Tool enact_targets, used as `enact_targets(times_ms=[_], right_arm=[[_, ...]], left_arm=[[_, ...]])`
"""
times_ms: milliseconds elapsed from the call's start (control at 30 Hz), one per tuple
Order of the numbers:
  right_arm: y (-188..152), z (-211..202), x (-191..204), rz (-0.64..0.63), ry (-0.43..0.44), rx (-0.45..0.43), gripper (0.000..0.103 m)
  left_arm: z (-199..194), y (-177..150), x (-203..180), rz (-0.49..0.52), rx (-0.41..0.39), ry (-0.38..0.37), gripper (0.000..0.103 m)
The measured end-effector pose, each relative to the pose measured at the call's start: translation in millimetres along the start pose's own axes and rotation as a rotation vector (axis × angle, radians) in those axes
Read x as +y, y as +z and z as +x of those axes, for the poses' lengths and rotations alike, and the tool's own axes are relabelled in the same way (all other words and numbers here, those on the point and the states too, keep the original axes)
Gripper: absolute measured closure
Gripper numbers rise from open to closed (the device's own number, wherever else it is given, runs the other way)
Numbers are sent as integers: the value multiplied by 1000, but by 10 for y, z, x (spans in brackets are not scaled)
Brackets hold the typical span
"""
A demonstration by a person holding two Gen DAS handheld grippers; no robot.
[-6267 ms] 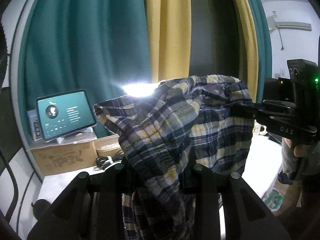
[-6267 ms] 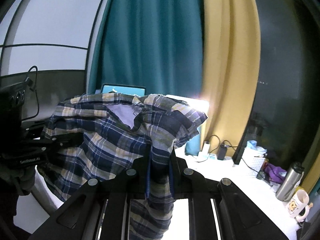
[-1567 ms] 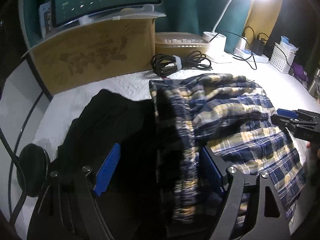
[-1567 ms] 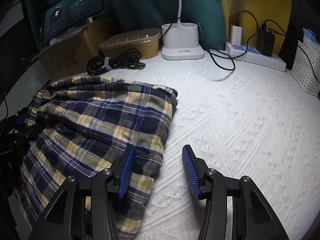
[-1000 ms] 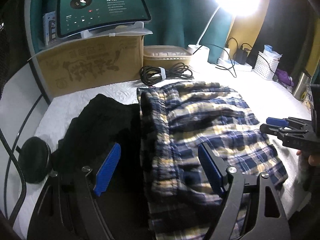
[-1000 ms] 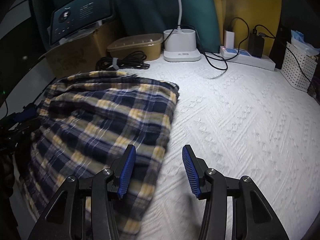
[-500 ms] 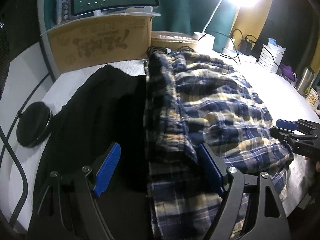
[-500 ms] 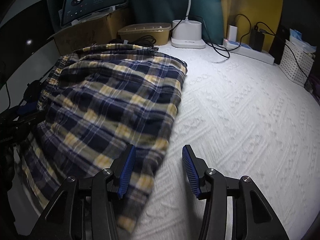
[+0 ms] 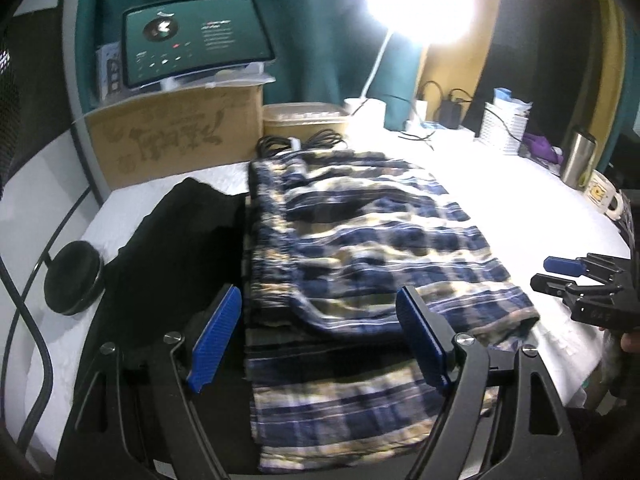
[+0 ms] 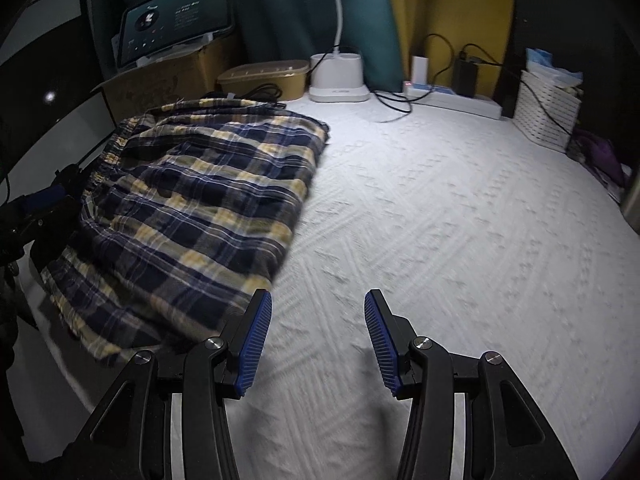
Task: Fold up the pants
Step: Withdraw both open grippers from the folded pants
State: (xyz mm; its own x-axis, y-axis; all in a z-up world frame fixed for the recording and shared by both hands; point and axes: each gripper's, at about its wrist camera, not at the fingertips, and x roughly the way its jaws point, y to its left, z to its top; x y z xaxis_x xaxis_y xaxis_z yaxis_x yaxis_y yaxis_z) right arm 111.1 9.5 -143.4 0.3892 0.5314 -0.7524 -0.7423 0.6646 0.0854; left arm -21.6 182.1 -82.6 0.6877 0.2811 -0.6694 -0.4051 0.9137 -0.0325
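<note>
The blue, yellow and white plaid pants (image 9: 360, 248) lie folded over on the white bed cover, their near end hanging over the front edge. They also show in the right wrist view (image 10: 200, 200), at the left. My left gripper (image 9: 320, 334) is open and empty, just above the pants' near end. My right gripper (image 10: 316, 340) is open and empty over bare cover, just right of the pants' near corner. It also shows in the left wrist view (image 9: 560, 274) at the right.
A black garment (image 9: 172, 248) lies left of the pants, with a black round case (image 9: 74, 278) beyond it. At the back stand a cardboard box (image 9: 176, 136) with a tablet (image 9: 196, 40), a coiled cable (image 9: 300, 144), a lamp base (image 10: 340, 76), a power strip (image 10: 452, 96), a white basket (image 10: 548, 112) and a mug (image 9: 602, 196).
Both grippers, which held the pants up in the air, have laid them on the bed and let go. In the last second both pulled back toward the near edge.
</note>
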Motion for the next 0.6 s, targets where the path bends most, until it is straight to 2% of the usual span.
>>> enact_targets(times_ms=[433,600], right_arm=[[-328,-617,-400,86,-79,-81,52],[-445,-851,-533,114,-112,-116,52]], left_arm=[[-182,40,-530,101,-44,-67,23],[-305,44,-794,160,-84,-75,23]])
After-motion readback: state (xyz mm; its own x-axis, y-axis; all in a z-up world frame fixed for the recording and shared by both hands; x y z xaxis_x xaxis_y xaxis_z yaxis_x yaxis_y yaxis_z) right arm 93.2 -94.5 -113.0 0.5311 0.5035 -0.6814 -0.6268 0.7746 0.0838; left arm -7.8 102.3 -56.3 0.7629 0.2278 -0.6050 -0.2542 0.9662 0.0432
